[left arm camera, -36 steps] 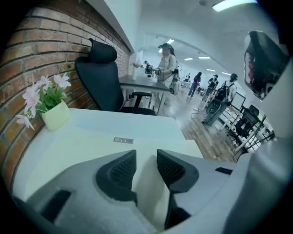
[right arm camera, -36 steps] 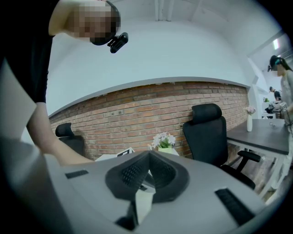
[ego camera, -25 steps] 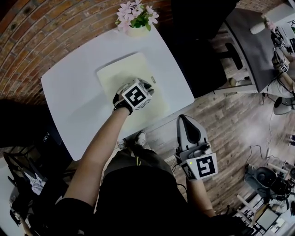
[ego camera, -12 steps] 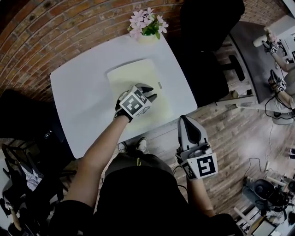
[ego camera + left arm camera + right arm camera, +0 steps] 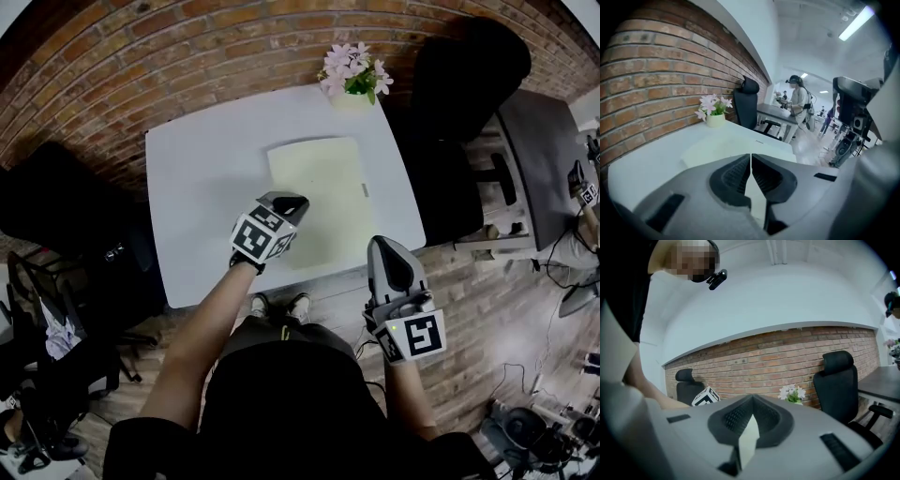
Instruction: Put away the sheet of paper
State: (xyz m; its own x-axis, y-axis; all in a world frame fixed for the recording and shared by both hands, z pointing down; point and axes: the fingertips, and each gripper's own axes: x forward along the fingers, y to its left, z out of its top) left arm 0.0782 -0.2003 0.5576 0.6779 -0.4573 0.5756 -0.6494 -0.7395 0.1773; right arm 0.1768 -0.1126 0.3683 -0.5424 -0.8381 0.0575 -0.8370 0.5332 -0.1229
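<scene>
The sheet of paper [image 5: 328,187] lies flat on the surface [image 5: 206,187] at 6 o'clock from the flowers [image 5: 353,70], looks thin and floppy, and is best pinched gently at its edge; the left tool [image 5: 284,202] has just closed on nothing, and the right tool [image 5: 389,248] is closed and empty.

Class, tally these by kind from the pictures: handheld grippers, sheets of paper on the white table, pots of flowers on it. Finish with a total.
Grippers: 2, the left gripper and the right gripper
Sheet of paper: 1
Pot of flowers: 1
Total: 4
</scene>
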